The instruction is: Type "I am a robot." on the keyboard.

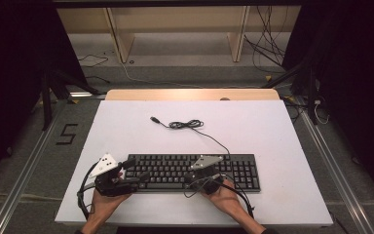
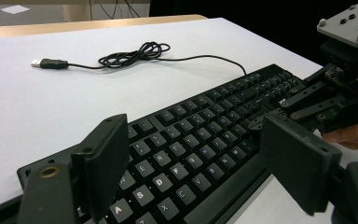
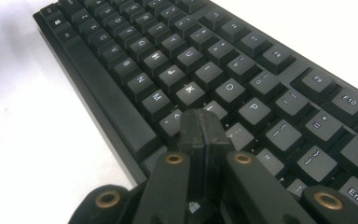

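The right gripper [image 3: 200, 122] has its jaws pressed together into one blunt tip over the keyboard's [image 1: 195, 171] keys near the comma, apparently to press a single key. The left gripper [image 2: 196, 163], jaws wide apart and empty, hovers at the keyboard's left end. Farther off, the left gripper view shows the coiled USB cable [image 2: 135, 53] and plug lying slack on the white table [image 1: 272, 131].
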The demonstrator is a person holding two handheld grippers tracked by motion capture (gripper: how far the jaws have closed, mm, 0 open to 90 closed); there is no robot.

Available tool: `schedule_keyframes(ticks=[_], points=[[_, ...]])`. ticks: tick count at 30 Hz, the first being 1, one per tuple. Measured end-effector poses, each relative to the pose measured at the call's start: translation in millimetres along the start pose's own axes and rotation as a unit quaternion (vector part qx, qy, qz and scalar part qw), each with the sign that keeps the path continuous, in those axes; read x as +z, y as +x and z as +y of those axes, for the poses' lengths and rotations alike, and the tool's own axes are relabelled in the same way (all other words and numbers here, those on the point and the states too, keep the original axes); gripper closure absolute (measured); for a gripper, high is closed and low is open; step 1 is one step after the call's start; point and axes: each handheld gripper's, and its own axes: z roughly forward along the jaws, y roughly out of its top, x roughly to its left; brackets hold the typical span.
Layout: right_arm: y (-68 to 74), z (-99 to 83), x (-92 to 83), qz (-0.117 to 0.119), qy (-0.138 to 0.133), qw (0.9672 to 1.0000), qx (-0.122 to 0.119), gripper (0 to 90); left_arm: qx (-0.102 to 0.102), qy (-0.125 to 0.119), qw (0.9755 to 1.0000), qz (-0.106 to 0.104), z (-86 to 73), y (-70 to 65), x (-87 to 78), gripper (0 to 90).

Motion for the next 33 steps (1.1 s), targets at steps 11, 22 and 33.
schedule_keyframes(ticks=[11, 22, 33], points=[[-8.7, 3.3, -16.4, 0.015, -0.047, 0.9984, 0.027, 76.7, -0.003, 0.000, 1.0000, 0.001, -0.5, 1.3, 0.4, 24.1], [-19.6, 2.0, -51.2, 0.005, -0.111, 0.9924, 0.055, 41.1, -0.004, 0.002, 1.0000, 0.000, -0.6, 1.8, 0.6, 24.0], [-22.8, -5.1, -75.3, -0.011, -0.155, 0.9861, 0.059, 30.5, -0.005, 0.002, 1.0000, -0.002, -0.4, 2.8, 0.0, 24.0]])
